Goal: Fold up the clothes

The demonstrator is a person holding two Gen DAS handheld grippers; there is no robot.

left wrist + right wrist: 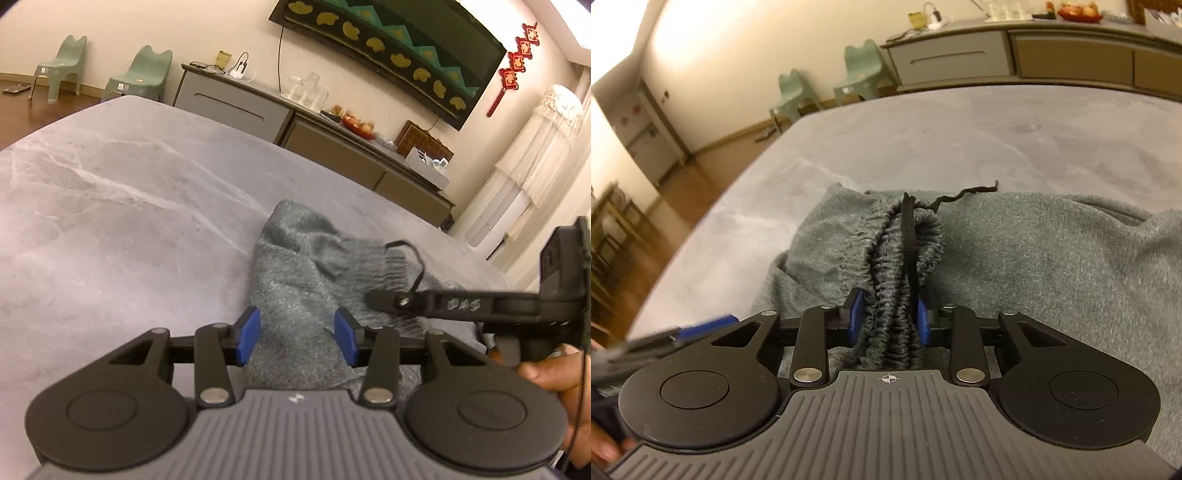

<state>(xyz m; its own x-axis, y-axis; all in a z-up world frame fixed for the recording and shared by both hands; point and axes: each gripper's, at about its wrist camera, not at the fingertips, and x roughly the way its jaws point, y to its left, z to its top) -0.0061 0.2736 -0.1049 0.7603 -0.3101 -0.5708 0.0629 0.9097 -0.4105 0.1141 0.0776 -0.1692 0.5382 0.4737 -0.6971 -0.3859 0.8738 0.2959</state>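
On grey marble table (110,192), grey fleece garment (1034,266) lies bunched, no neat fold yet; folding mostly ahead. Right gripper (888,317) pinches gathered waistband (905,251). Left gripper (297,334) straddles fleece, apparently clamping it. Only right view shows black drawstring (964,192) toward table's far edge; left view shows hand (550,373).

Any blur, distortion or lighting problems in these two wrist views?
Left wrist: warm, dim light, fisheye bends the wall screen; grey garment reasonably sharp. Right wrist: left edge smeared by motion blur, including the left gripper; bunched waistband stays sharp.
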